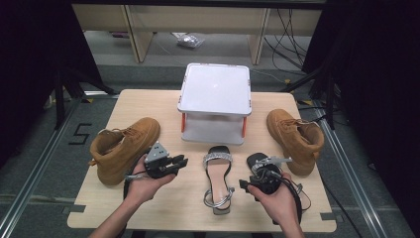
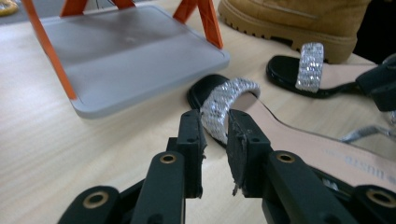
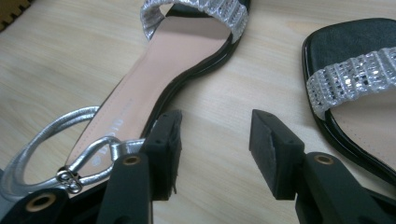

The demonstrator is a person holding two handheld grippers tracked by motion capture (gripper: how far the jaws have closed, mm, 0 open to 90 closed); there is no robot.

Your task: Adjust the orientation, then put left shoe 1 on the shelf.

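Two black sandals with silver glitter straps lie on the wooden table [image 1: 148,208]. One sandal [image 1: 218,181] is at the centre, the other sandal [image 1: 255,159] is just to its right, partly under my right hand. My left gripper [image 1: 182,160] points right toward the centre sandal's toe strap [image 2: 229,98]; its jaws [image 2: 215,123] stand a narrow gap apart with nothing between them. My right gripper [image 1: 257,176] hovers over bare table between the sandals, open wide [image 3: 215,121], with the centre sandal [image 3: 177,51] to its left and the other sandal [image 3: 355,79] to its right.
A white two-tier shelf [image 1: 215,89] with orange legs stands at the back centre; its lower tray [image 2: 126,51] is close to the centre sandal's toe. A tan boot [image 1: 124,148] lies at the left and another tan boot [image 1: 294,139] at the right.
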